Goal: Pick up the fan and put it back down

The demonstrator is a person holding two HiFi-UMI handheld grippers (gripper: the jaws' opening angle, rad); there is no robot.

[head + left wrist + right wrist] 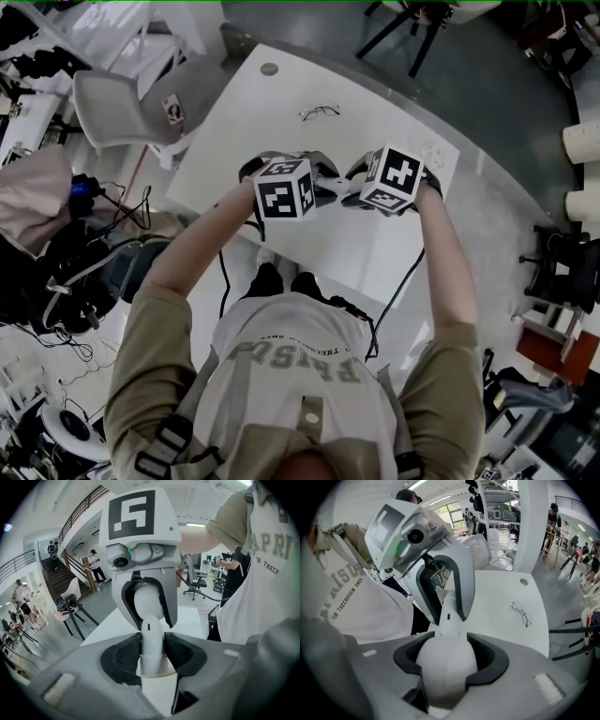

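Observation:
A small white fan (336,186), with a rounded head and a slim stem, is held between my two grippers over the white table (281,103). In the left gripper view, my left gripper (152,651) is shut on the fan's stem (151,641), its dark pads pressing on both sides. My right gripper (148,616) faces it from beyond, clasping the head. In the right gripper view, the right gripper (447,660) is shut round the fan's rounded head (445,667). There the stem runs up into the left gripper (446,606). Whether the fan touches the table is hidden.
A pair of glasses (320,112) lies on the table's far part, also seen in the right gripper view (521,613). A grey chair (131,108) stands at the table's left corner. Cables hang from the near edge. People stand by a staircase (70,541) far off.

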